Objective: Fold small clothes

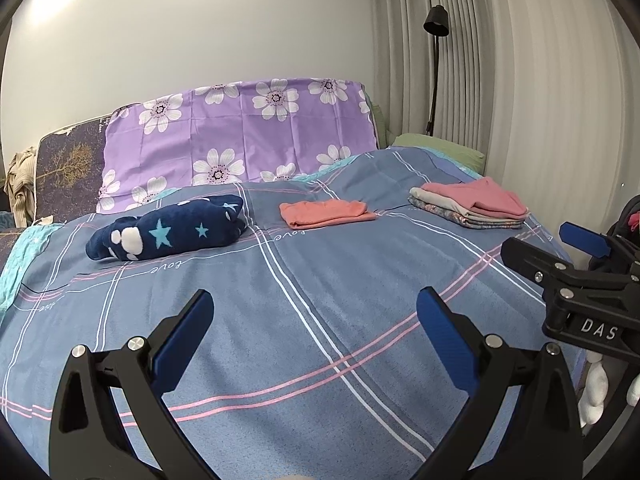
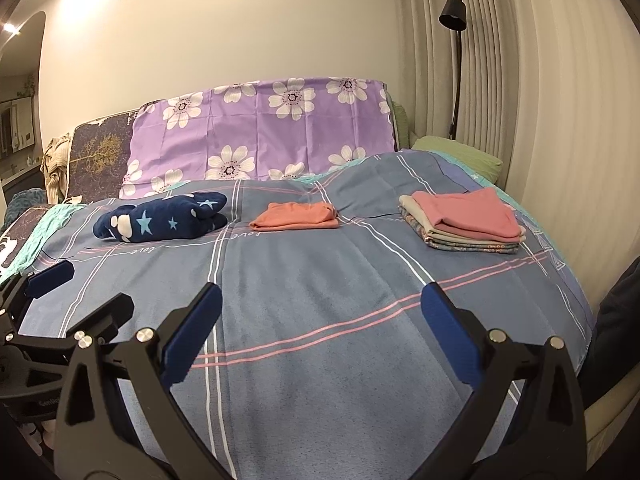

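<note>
Left wrist view: the left gripper [image 1: 314,312] hovers over the near part of the bed [image 1: 320,360], its blue-padded jaws spread wide and holding nothing. Toward the far edge lie three lots of clothes, well apart: a rolled navy star-print garment [image 1: 168,230] at the far left, a folded orange garment [image 1: 326,213] in the middle, and a folded stack [image 1: 472,206] topped in pink at the far right. The right gripper [image 1: 580,256] pokes in at the right edge.

Right wrist view: the right gripper [image 2: 320,312] likewise gapes empty above the bed's near edge. The navy star-print garment [image 2: 164,218], orange garment [image 2: 298,216] and folded stack [image 2: 466,220] sit in the same row.
</note>
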The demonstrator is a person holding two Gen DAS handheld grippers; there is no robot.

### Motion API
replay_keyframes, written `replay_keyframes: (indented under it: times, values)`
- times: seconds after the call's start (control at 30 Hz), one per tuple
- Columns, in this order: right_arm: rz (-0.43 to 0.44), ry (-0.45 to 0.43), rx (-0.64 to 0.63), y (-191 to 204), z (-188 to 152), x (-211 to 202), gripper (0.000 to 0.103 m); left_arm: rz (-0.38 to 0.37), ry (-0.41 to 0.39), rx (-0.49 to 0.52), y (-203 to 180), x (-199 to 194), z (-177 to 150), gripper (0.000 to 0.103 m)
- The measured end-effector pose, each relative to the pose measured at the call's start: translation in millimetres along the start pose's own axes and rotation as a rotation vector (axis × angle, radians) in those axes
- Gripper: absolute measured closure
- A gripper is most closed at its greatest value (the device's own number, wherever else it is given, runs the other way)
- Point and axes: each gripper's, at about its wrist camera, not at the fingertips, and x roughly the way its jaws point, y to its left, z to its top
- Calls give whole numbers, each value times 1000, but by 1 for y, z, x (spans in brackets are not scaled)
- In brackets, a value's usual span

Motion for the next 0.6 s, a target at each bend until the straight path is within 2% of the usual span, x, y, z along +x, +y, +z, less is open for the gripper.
replay_keyframes:
  times: [0.6]
  values:
    - [-3,10,-5,0,-4,1,2,8,5,6,-6,-1,-2,1]
